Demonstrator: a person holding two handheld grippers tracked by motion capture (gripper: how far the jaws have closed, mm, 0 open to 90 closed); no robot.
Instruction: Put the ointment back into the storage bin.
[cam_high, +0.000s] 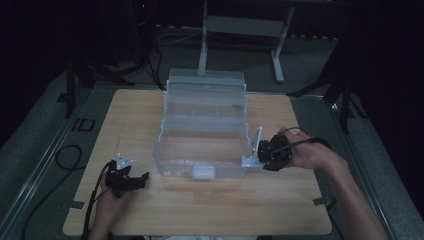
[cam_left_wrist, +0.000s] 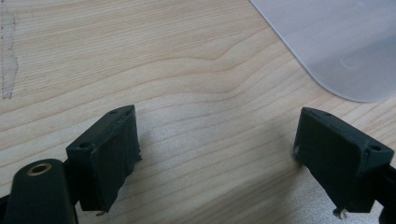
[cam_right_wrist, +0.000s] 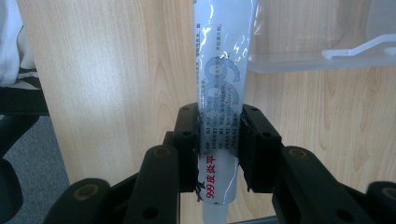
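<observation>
A clear plastic tiered box (cam_high: 202, 130) stands open in the middle of the wooden table (cam_high: 210, 205). My right gripper (cam_high: 264, 154) is at the box's right front corner, shut on a white ointment tube (cam_high: 257, 145). In the right gripper view the pads (cam_right_wrist: 187, 135) pinch the printed tube (cam_right_wrist: 224, 70) near its lower end, and the tube runs away from me toward a clear edge of the box (cam_right_wrist: 322, 58). My left gripper (cam_high: 137, 180) rests low over the table at the front left, open with nothing between its fingers (cam_left_wrist: 107, 154). A rounded corner of the box (cam_left_wrist: 345, 46) lies beyond it.
A metal desk frame (cam_high: 240, 30) stands on the floor behind the table. Cables (cam_high: 65, 157) loop on the floor at the left. Dark stands (cam_high: 345, 85) flank the far corners. Bare wood lies in front of the box and to its left.
</observation>
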